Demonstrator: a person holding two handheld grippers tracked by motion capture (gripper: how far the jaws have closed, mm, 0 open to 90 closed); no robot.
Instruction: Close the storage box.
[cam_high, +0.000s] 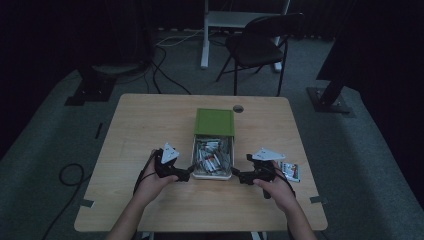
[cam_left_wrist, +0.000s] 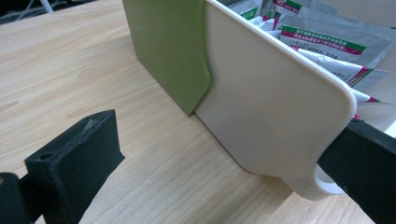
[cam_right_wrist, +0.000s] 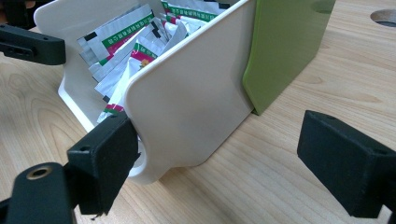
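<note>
A white drawer (cam_high: 212, 175) full of foil sachets (cam_high: 212, 156) stands pulled out toward me from a green sleeve (cam_high: 214, 121) at the table's middle. My left gripper (cam_high: 188, 173) is open at the drawer's front left corner. In the left gripper view its jaws straddle the drawer's side wall (cam_left_wrist: 271, 107), with the green sleeve (cam_left_wrist: 163, 46) beyond and sachets (cam_left_wrist: 322, 44) inside. My right gripper (cam_high: 239, 175) is open at the front right corner. In the right gripper view its jaws straddle the other side wall (cam_right_wrist: 187, 98), beside the sleeve (cam_right_wrist: 285, 42) and sachets (cam_right_wrist: 126, 42).
A loose packet (cam_high: 290, 171) lies on the table just right of my right hand. A cable hole (cam_high: 238, 108) sits near the table's far edge. A dark chair (cam_high: 260, 45) stands beyond the table, and a cable (cam_high: 70, 175) loops on the floor at left.
</note>
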